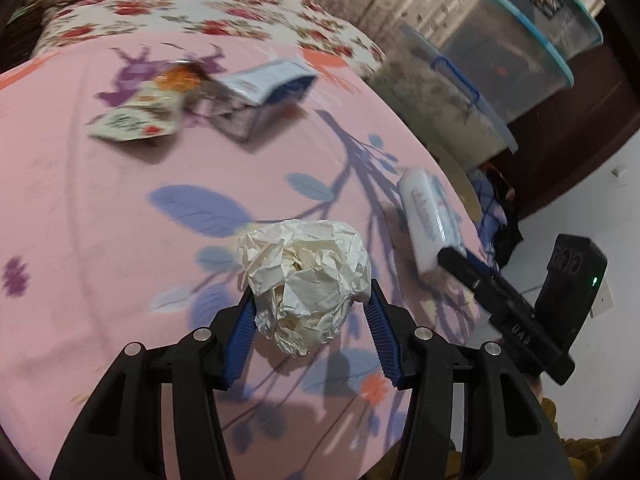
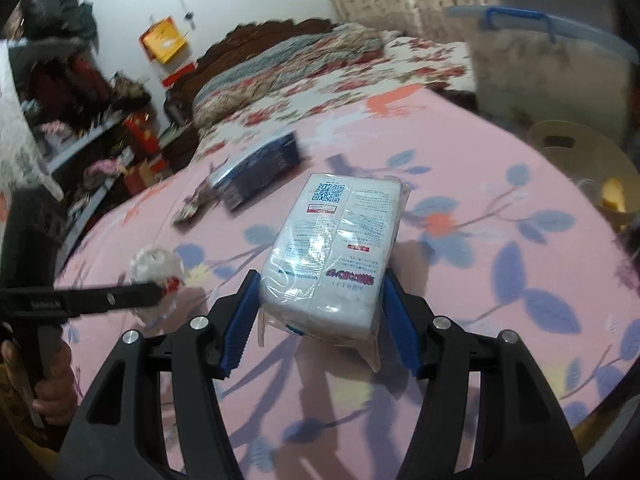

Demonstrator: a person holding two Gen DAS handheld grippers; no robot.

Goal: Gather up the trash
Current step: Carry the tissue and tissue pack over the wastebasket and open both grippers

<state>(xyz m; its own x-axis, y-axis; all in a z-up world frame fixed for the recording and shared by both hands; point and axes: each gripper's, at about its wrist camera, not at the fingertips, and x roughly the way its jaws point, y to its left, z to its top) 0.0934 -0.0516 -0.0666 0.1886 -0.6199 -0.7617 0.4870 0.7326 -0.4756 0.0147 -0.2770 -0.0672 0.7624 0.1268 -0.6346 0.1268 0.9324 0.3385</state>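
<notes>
Trash is lying scattered on a pink bedsheet [image 1: 80, 208] printed with blue leaves and orange flowers, and two pieces of it are sitting in grippers. The crumpled paper ball [image 1: 306, 284], creamy white and deeply creased, is being pinched between the blue ribbed pads of the left gripper [image 1: 312, 300], above the sheet near its front edge. The white tissue pack [image 2: 332, 256], a soft rectangular block wrapped in clear glossy plastic, is being clamped at its near end between the blue pads of the right gripper [image 2: 320, 292]; its far end is pointing away across the bed. On the pack's wrapper a QR code and small printed lines are showing, along with red boxes and a purple-red logo, but none of that writing is sharp enough to read. Farther back three more pieces are lying close together: a flat white wrapper [image 1: 136, 116] with red and green print, an orange crinkled wrapper [image 1: 180, 76] beside it, and a dark blue box [image 1: 272, 88] with a pale label, all blurred. Beyond the bed's edge three clear storage bins [image 1: 516, 76] with blue rims are standing in a row. A hand [image 2: 52, 376] is gripping the left tool's handle in the right wrist view.
</notes>
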